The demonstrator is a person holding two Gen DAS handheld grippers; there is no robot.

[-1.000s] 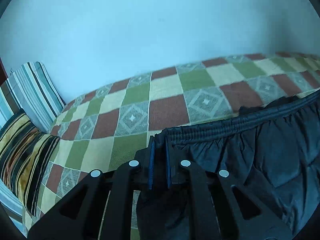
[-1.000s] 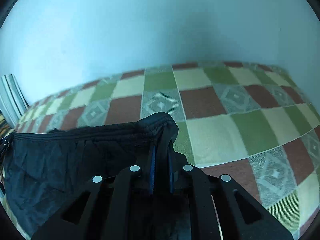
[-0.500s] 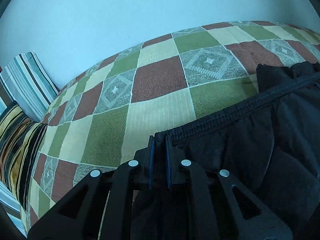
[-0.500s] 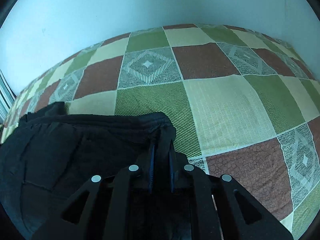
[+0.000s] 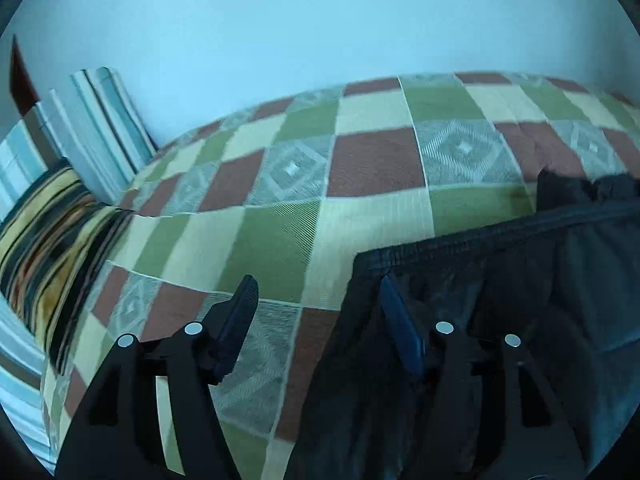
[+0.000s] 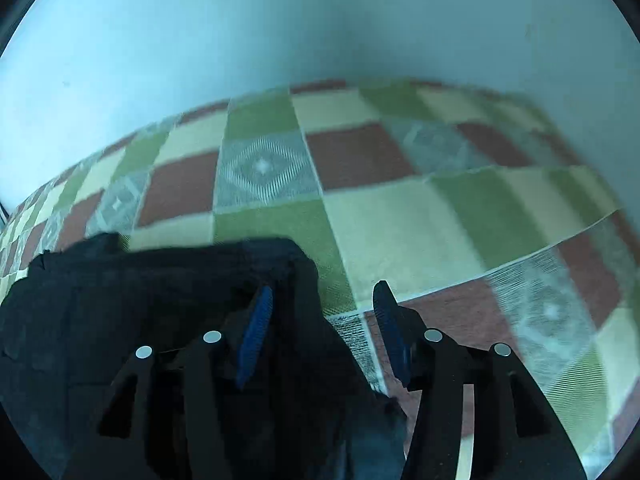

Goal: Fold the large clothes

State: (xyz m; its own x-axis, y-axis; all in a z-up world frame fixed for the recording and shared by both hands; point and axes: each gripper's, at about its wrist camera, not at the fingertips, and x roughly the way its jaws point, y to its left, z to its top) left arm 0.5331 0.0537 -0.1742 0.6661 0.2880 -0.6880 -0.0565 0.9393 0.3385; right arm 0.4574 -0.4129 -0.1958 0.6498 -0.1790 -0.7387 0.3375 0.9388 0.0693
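A black quilted garment (image 5: 520,300) with an elastic hem lies on the checked bedspread (image 5: 280,232). In the left wrist view its left corner rests between the jaws of my left gripper (image 5: 316,292), which are opening; the pads stand apart from the cloth. In the right wrist view the garment (image 6: 140,300) fills the lower left, and its right corner sits between the jaws of my right gripper (image 6: 322,296), also opening, with the cloth loose against the left pad (image 6: 256,332).
Striped pillows (image 5: 52,220) are stacked at the left end of the bed against the pale blue wall (image 5: 320,32). The checked bedspread (image 6: 440,216) stretches to the right of the garment up to the wall.
Both grippers were shut on the garment's hem corners and have now spread their jaws, letting the cloth go. The garment has come down onto the bedspread.
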